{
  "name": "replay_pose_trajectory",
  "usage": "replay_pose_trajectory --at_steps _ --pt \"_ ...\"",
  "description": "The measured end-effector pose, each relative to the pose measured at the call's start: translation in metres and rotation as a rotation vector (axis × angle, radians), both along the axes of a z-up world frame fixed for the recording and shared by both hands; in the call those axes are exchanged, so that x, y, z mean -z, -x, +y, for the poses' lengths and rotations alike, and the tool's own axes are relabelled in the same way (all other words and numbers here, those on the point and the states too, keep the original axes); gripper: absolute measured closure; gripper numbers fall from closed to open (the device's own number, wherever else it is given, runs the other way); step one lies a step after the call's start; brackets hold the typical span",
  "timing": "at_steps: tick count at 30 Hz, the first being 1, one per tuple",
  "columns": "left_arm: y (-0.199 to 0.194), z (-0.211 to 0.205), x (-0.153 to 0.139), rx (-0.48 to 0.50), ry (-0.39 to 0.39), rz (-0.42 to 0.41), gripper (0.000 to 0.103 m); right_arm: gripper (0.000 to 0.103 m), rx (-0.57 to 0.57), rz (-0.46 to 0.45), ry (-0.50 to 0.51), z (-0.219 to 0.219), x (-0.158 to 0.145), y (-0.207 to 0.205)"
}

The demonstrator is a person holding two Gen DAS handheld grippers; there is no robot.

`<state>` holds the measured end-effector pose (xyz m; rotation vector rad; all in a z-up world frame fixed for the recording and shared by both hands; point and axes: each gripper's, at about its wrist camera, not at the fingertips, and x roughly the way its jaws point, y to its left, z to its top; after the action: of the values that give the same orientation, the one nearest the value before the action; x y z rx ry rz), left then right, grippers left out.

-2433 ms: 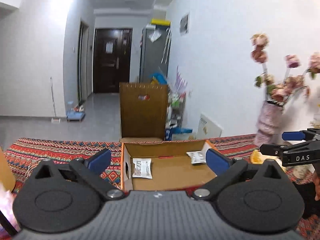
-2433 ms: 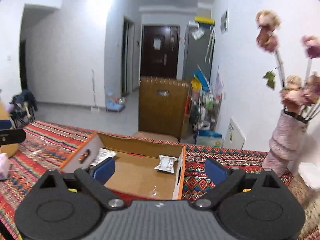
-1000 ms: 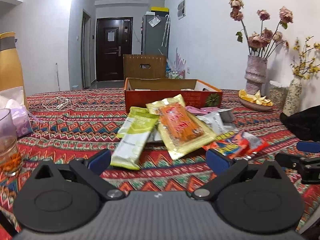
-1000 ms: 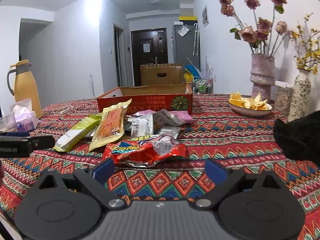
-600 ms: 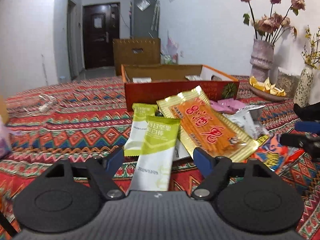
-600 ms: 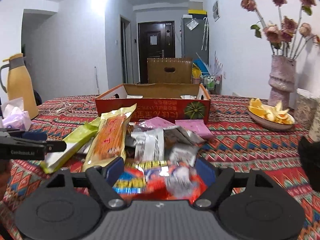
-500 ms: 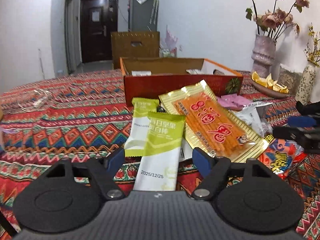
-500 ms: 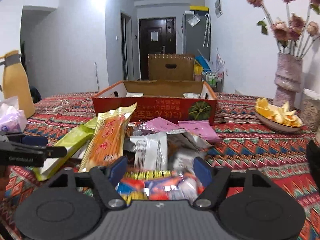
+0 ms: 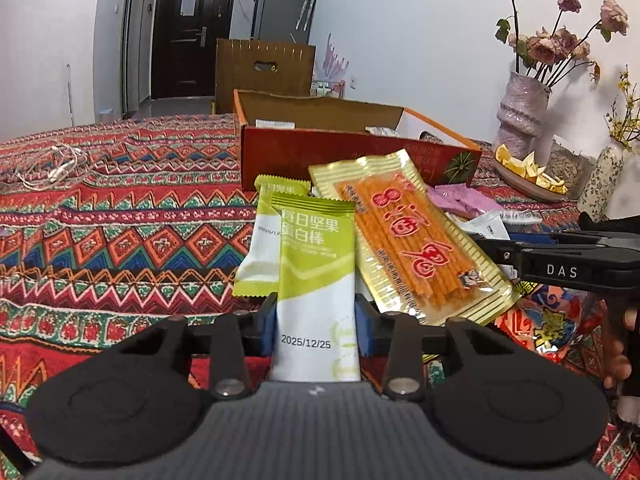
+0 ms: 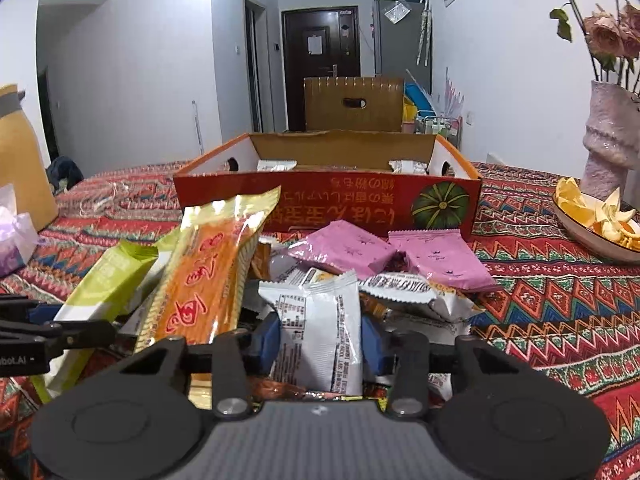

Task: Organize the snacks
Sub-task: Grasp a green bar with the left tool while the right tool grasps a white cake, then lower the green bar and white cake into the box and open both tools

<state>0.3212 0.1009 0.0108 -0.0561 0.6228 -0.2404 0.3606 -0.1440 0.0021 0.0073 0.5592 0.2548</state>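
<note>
Blue pads (image 9: pixel 267 330) of the left gripper (image 9: pixel 316 330) press both edges of a green-and-white nut bar packet (image 9: pixel 316 280) stamped 2025/12/25, its lower end cut off behind the gripper body. A second green packet (image 9: pixel 262 232) lies partly hidden beneath it, beside a gold-edged pack of orange snack sticks (image 9: pixel 404 236) on the patterned tablecloth (image 9: pixel 120 216).

The right gripper (image 10: pixel 318 342) has its fingers closed on the sides of a white foil snack packet (image 10: pixel 320 328), whose small print is too fine to read and whose bottom edge is out of sight. Around it sits the rest of the pile: two pink packets (image 10: pixel 400 256), more white wrappers (image 10: pixel 416 292), and a red wrapper (image 9: pixel 552 320) largely covered by the other gripper in the left view.

Behind the pile stands the open red cardboard box (image 10: pixel 328 196); only the tops of two white packets (image 10: pixel 276 165) show above its front wall. A dish of orange peel (image 10: pixel 596 216) and a vase of dried roses (image 10: pixel 612 140) are clipped by the frame's right edge.
</note>
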Motion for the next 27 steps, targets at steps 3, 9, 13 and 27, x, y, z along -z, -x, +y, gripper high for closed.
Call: replay_pose_trajectory --at_steps 3,9,13,27 --pt "0.011 -0.003 -0.01 -0.016 0.006 -0.019 0.065 0.065 0.008 -0.033 -0.014 -0.006 -0.009 0.01" --pt "0.051 -0.012 -0.034 -0.077 0.034 -0.061 0.065 0.066 0.023 -0.123 -0.02 -0.024 -0.035 0.048" --pt "0.082 -0.025 -0.045 -0.094 0.034 -0.085 0.065 0.066 0.023 -0.156 -0.035 -0.042 -0.048 0.086" --pt "0.126 -0.071 -0.055 -0.03 0.028 -0.111 0.065 0.066 -0.002 -0.135 -0.038 -0.075 -0.043 0.158"
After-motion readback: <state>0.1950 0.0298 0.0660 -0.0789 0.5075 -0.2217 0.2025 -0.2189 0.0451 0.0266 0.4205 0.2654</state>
